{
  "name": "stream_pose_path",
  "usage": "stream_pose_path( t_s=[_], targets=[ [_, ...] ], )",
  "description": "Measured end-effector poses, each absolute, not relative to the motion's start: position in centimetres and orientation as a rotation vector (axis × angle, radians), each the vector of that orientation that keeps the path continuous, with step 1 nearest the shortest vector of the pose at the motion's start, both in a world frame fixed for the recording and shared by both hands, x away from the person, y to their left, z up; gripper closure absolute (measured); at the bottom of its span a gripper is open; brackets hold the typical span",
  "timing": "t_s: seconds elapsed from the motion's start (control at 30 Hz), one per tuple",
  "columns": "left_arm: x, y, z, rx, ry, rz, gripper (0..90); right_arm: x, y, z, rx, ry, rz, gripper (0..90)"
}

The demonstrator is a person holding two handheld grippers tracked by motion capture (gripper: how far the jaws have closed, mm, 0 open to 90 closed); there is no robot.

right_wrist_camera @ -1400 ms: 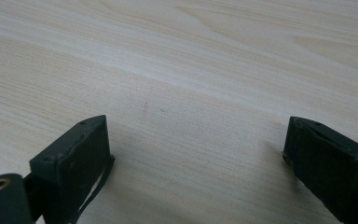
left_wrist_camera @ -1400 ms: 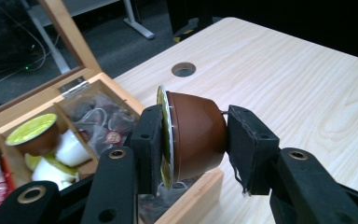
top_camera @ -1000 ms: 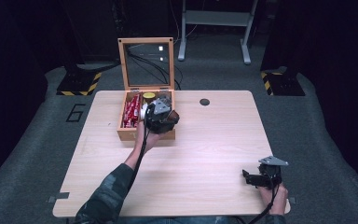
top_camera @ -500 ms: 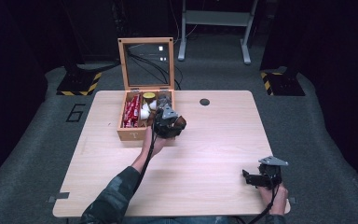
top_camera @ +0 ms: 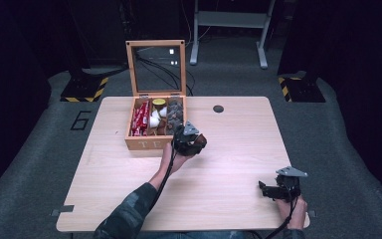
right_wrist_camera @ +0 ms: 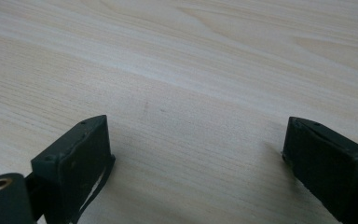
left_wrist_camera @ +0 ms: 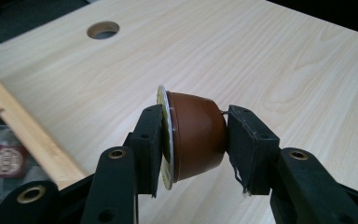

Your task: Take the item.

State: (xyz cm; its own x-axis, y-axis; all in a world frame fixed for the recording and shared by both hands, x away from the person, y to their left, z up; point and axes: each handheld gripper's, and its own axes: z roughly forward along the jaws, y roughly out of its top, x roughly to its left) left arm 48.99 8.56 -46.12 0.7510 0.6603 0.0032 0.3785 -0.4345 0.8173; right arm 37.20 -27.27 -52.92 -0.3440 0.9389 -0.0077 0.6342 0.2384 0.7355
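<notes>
Clearly left gripper [left_wrist_camera: 193, 140] clamped brown capsule [left_wrist_camera: 196, 135] end-to-end, foil rim against one jaw, above table [top_camera: 229, 149] just beside wooden box [top_camera: 151, 142]. Capsule looked light, thin-walled, crushable; flat ends gave safest hold. Right gripper [right_wrist_camera: 196, 163] sat spread, empty, near table's right corner.

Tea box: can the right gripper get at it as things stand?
Probably yes. The right gripper is open and holds nothing, the tea box has its lid up, and bare table lies between. The left gripper, shut on a brown capsule, crowds the box's near right corner.
</notes>
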Motion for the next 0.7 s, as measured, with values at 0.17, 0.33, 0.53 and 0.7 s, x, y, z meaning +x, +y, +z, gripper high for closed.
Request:
stream_pose_path(
  t_s=[0.17, 0.33, 0.53, 0.7],
  targets=[
    [48.9, 8.0, -47.3, 2.095, 0.783, 0.379, 56.8, 37.2, -27.2, -52.9, 1.448, 2.059, 0.902, 7.0],
    [49.0, 7.7, -48.4, 2.121, 0.788, 0.358, 56.7, 37.2, -27.2, -52.9, 1.447, 2.058, 0.902, 7.1],
    [49.0, 7.4, -49.3, 2.141, 0.796, 0.344, 56.6, 37.2, -27.2, -52.9, 1.448, 2.059, 0.902, 7.1],
    [49.1, 7.2, -50.1, 2.151, 0.807, 0.328, 56.5, 37.2, -27.2, -52.9, 1.448, 2.059, 0.902, 7.1]
  ],
)
